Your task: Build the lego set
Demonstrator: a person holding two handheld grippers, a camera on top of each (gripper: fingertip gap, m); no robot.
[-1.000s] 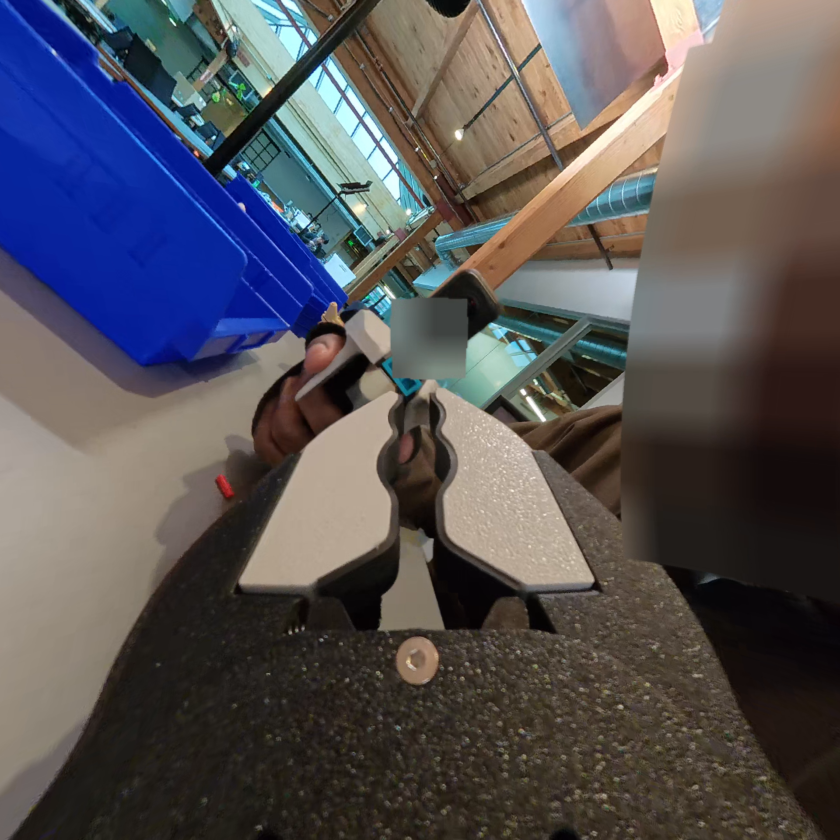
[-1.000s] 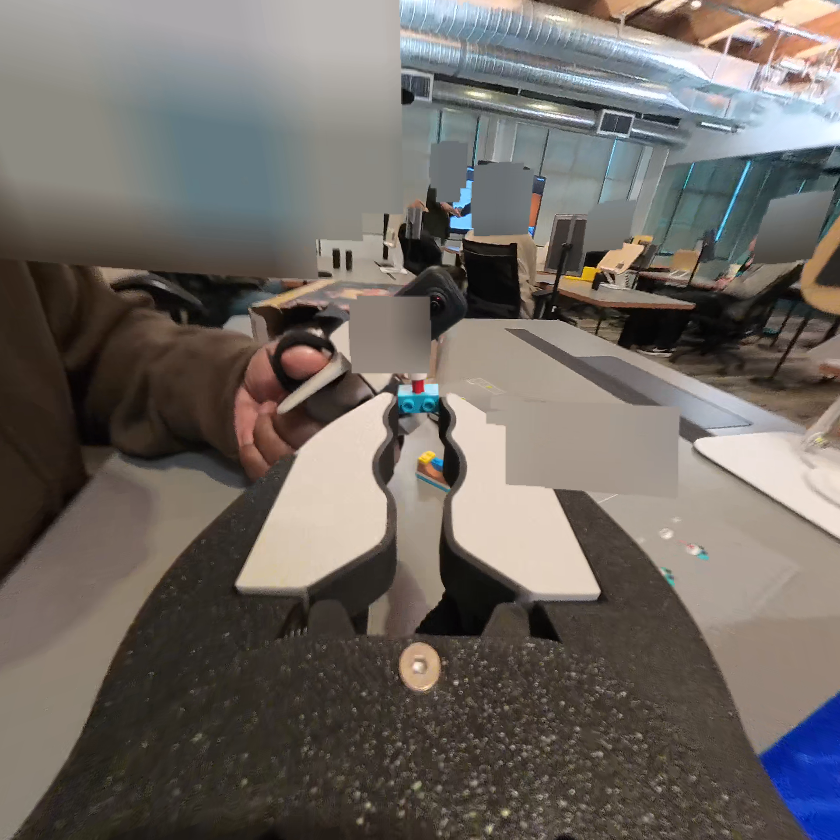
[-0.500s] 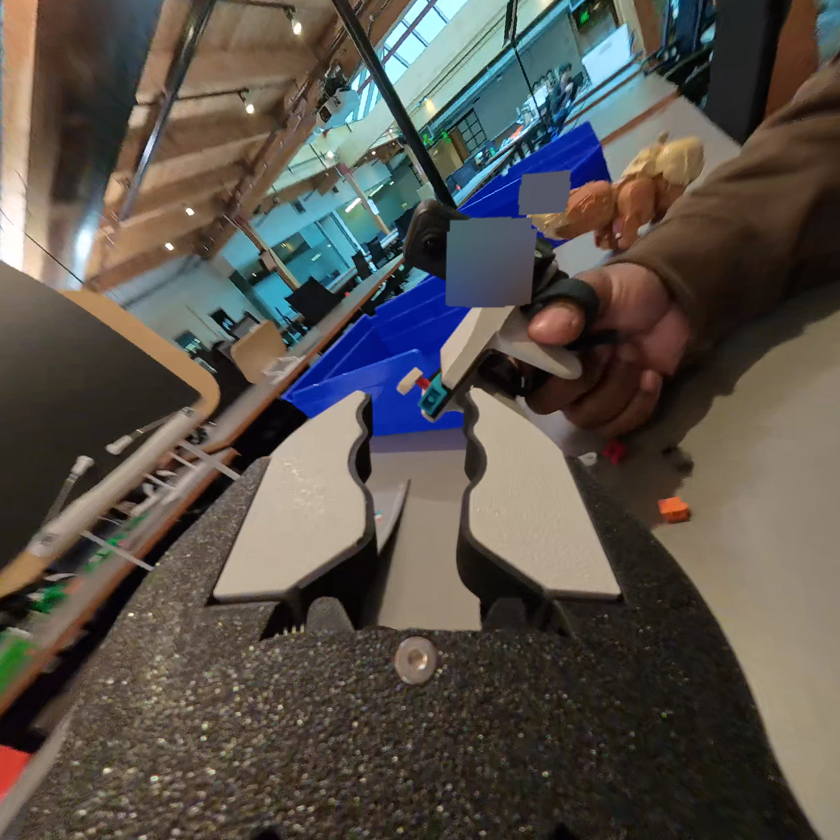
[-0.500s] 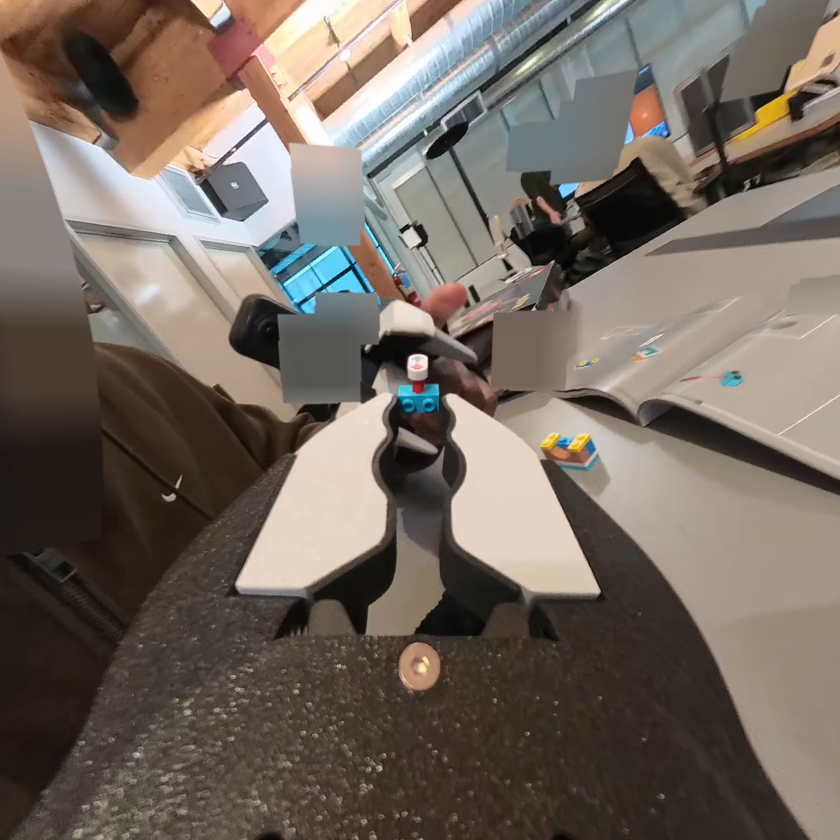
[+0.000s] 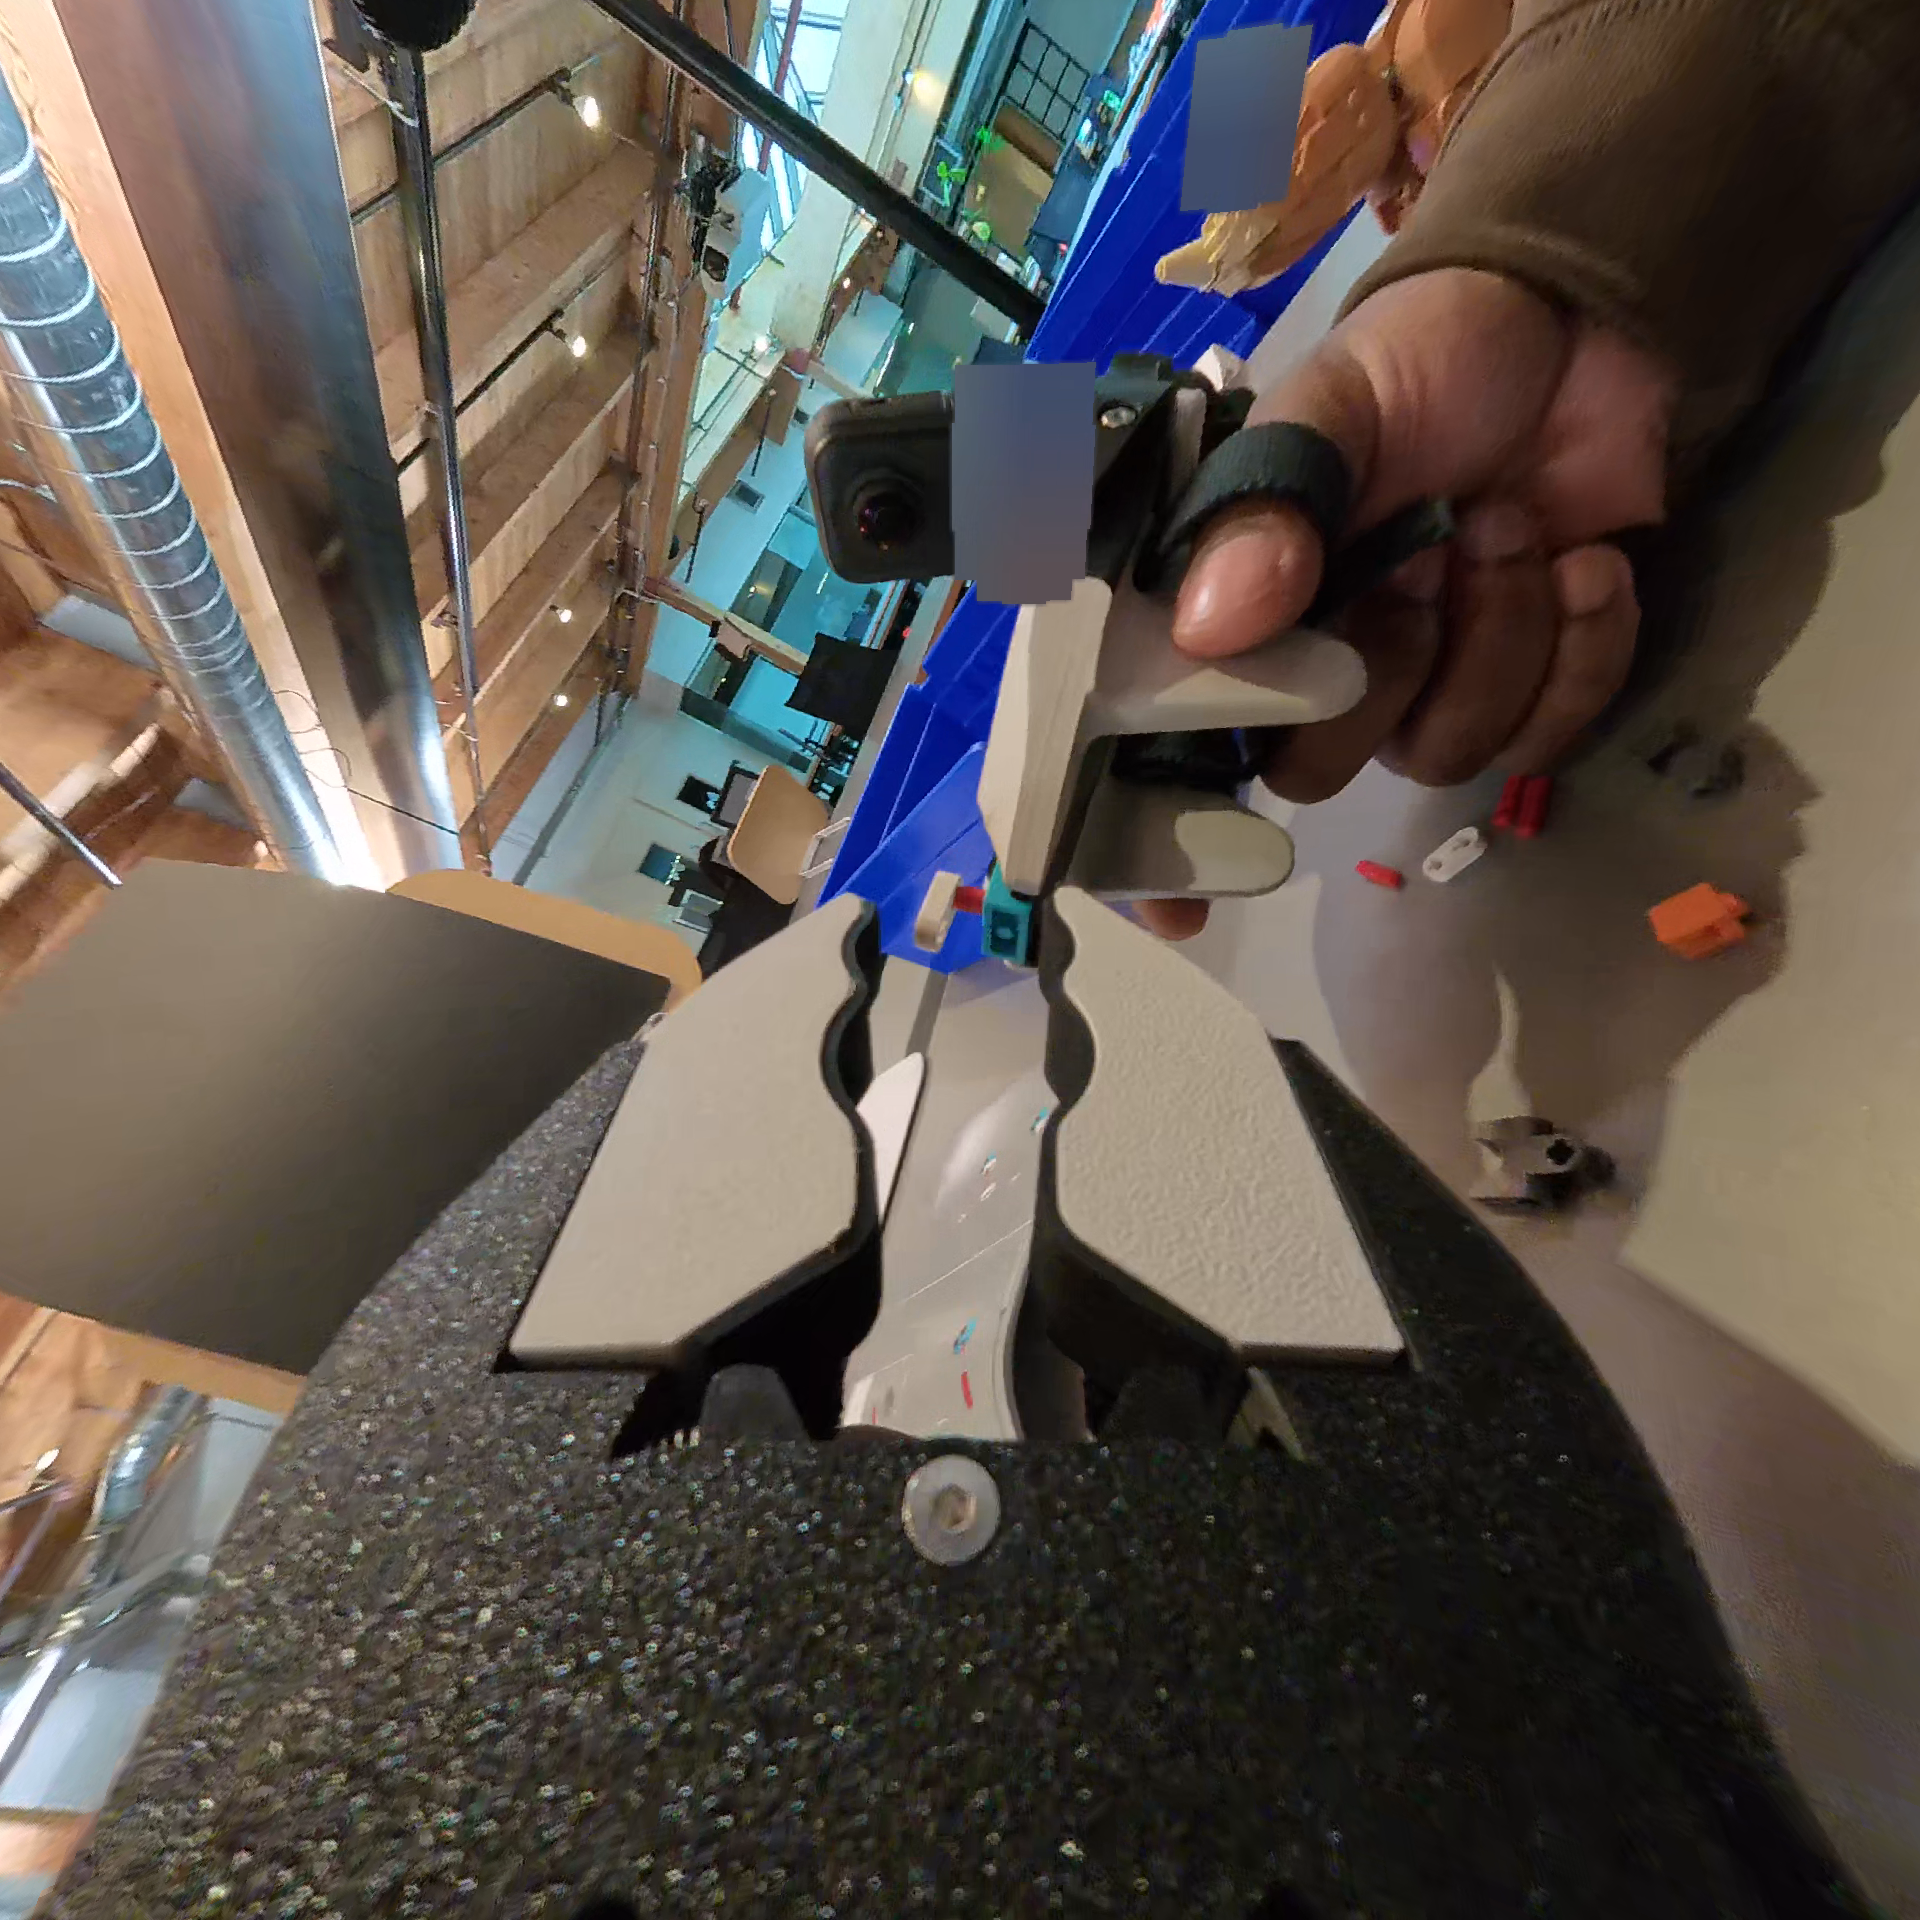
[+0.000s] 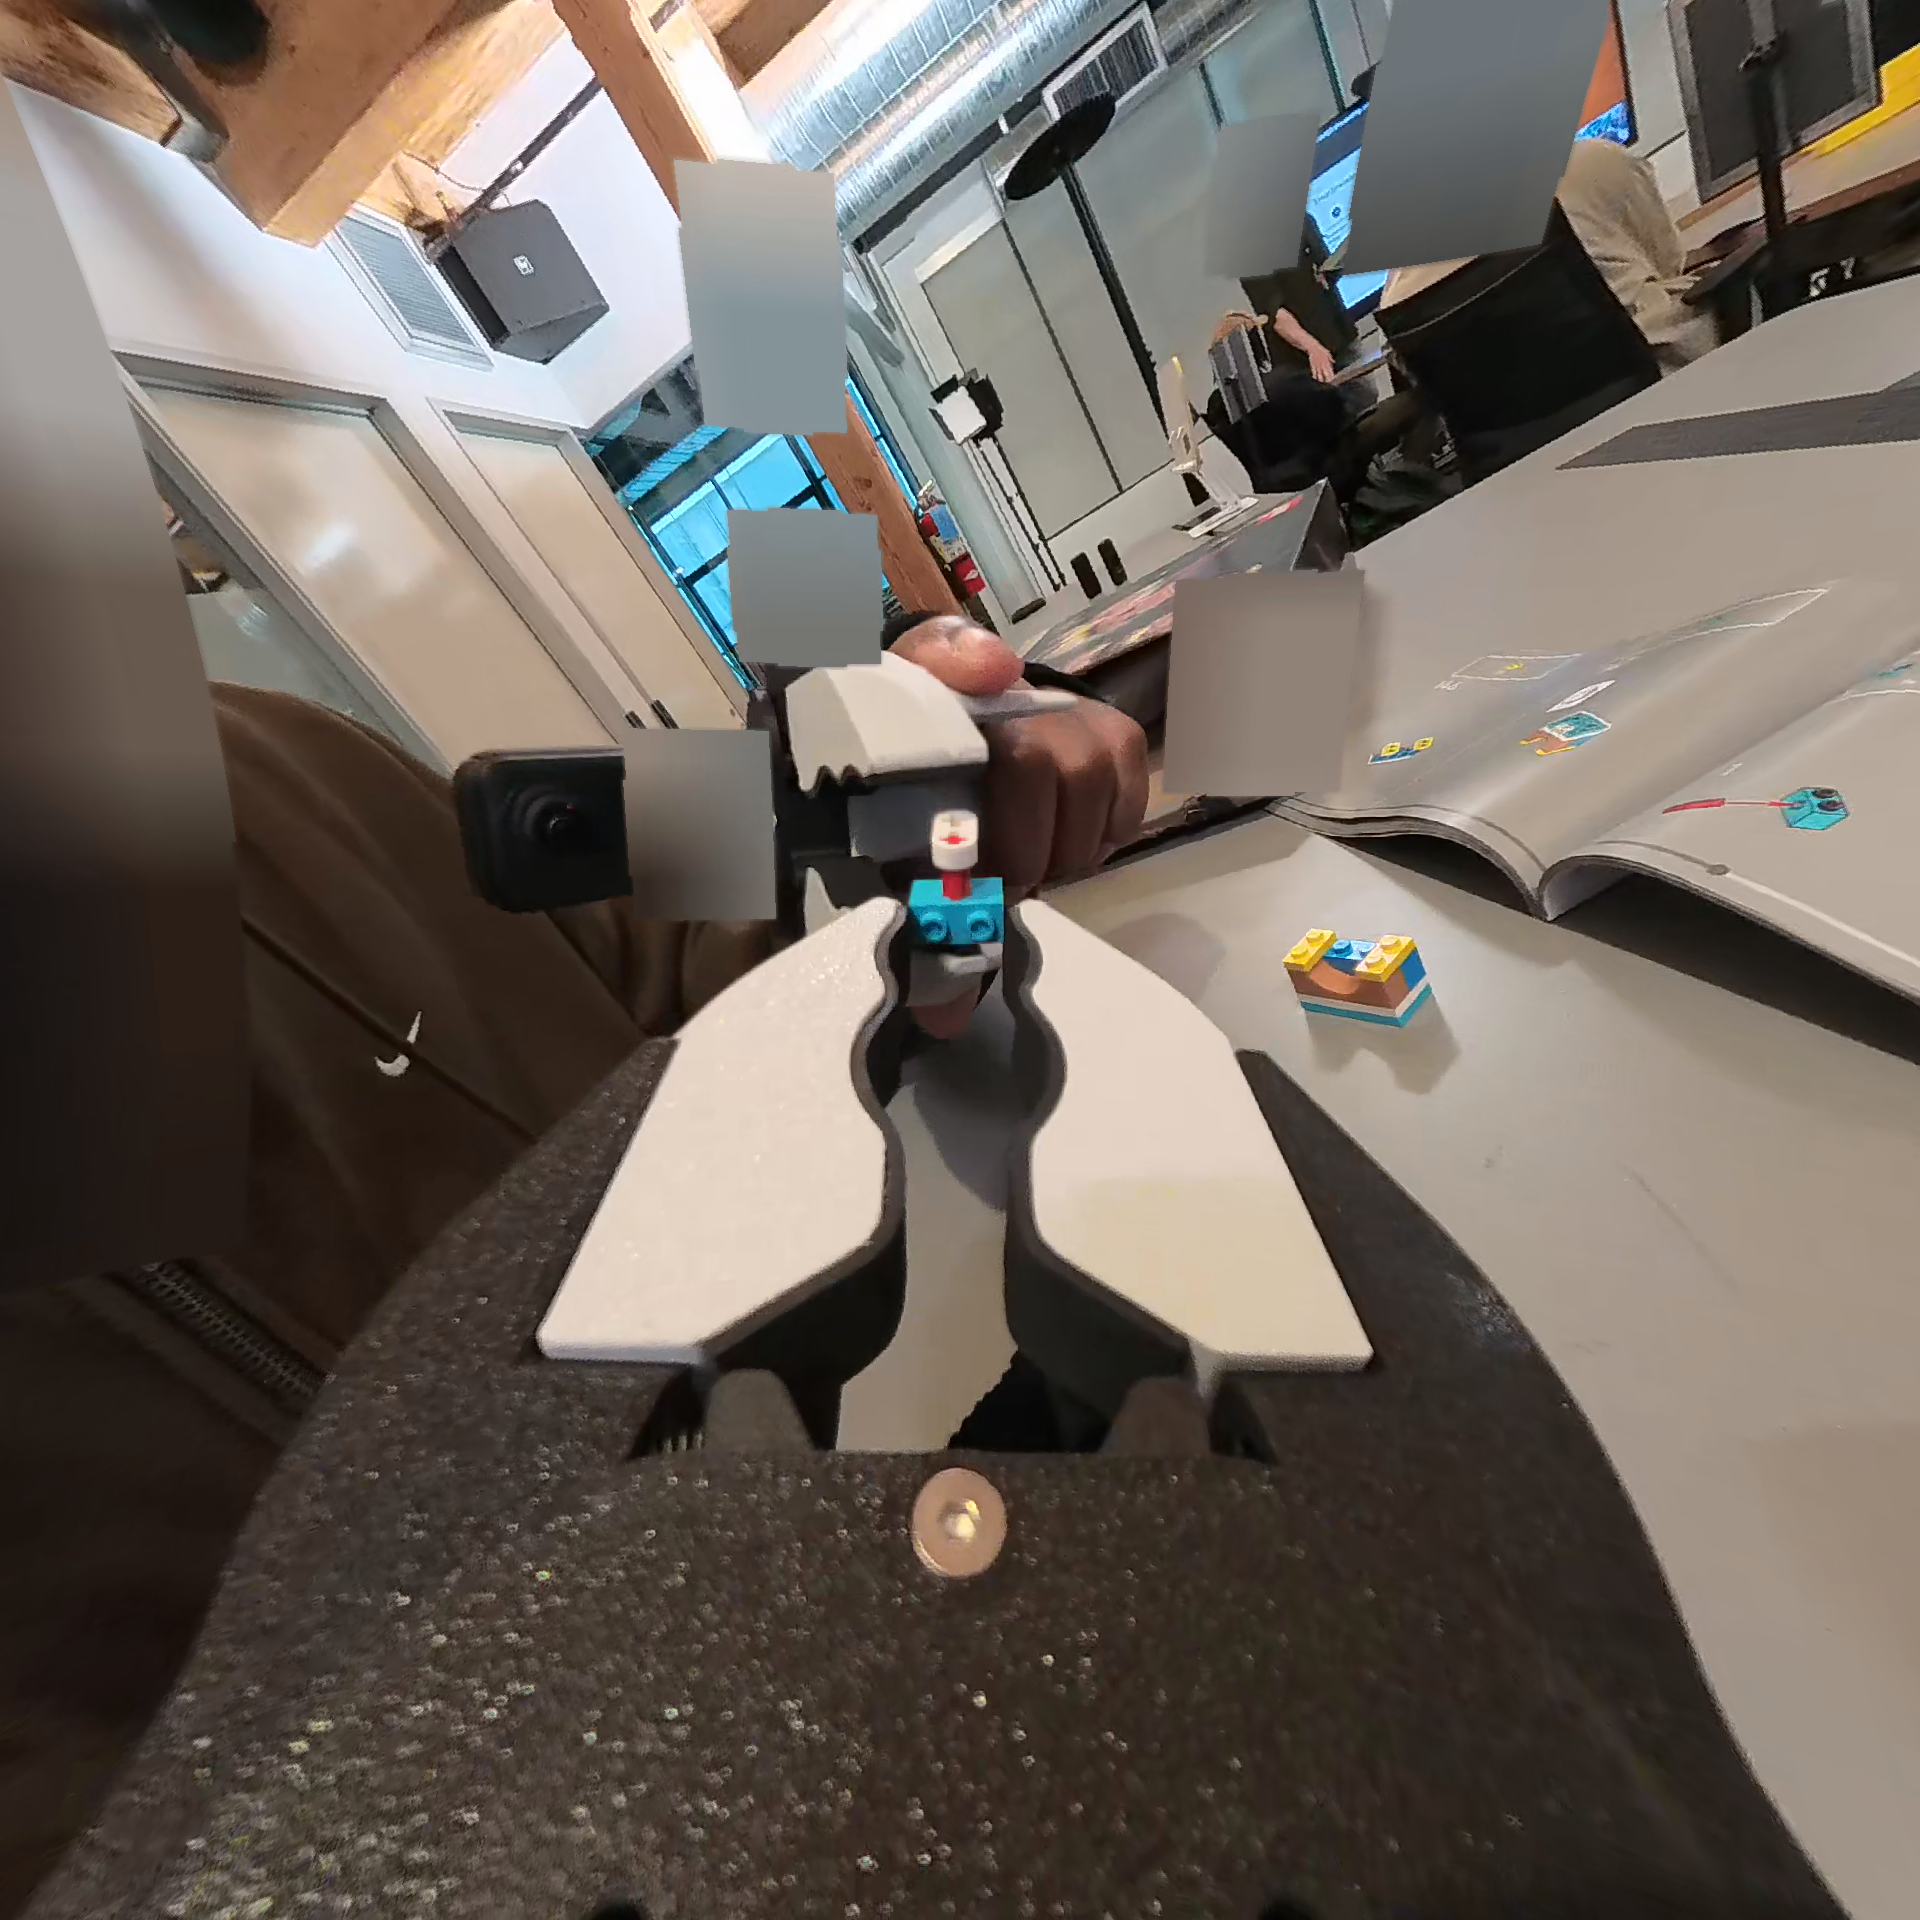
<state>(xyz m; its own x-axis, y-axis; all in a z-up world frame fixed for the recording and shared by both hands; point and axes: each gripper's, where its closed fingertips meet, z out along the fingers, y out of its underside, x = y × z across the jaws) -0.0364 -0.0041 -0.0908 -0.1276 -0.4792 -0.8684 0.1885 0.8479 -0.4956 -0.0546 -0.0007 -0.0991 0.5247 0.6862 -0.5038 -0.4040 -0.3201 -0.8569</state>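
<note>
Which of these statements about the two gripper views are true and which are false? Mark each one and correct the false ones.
1. The right gripper holds a blue brick with a red pin and white cap. True.
2. The left gripper is clamped on an orange piece. False: its jaws stand apart and hold nothing; the orange piece lies on the table.
3. A small yellow and blue build sits on the table beside the open instruction booklet. True.
4. The booklet is closed. False: it lies open.
</note>
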